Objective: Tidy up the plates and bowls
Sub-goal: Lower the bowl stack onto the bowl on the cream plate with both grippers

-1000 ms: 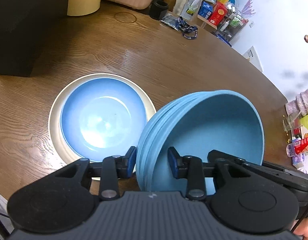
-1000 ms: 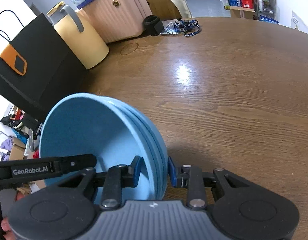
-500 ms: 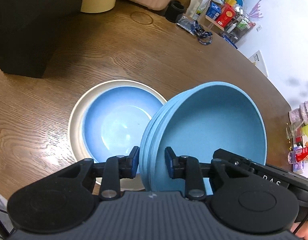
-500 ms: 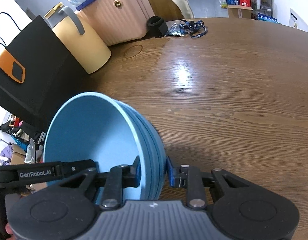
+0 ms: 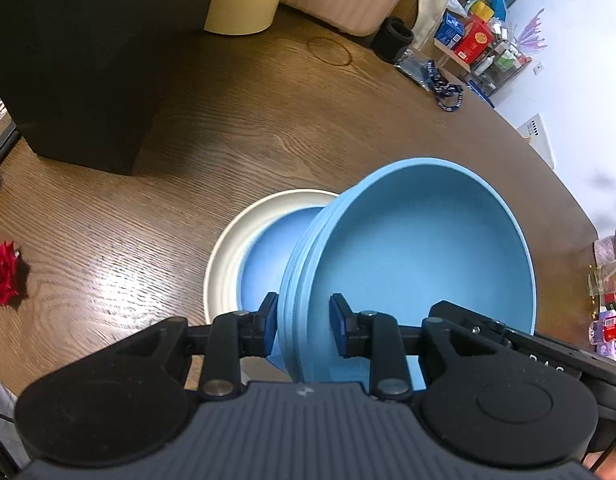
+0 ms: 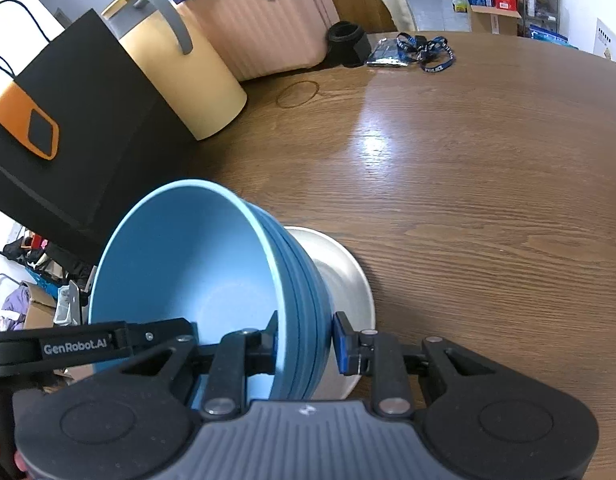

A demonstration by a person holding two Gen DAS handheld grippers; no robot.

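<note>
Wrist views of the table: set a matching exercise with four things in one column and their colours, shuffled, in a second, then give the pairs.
Things:
1. stack of bowls
2. wide plate
3. flower
4. suitcase

Colours:
A. red
B. pink
C. blue
D. cream

Pairs: 1-C, 2-D, 3-A, 4-B

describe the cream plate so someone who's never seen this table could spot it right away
Start at the brown wooden table and find the big black bag standing on it. In front of that bag, the cream plate lies flat on the wood, partly hidden under the stack of blue bowls held over it. It is the only pale dish there, with a blue plate nested inside it.
</note>
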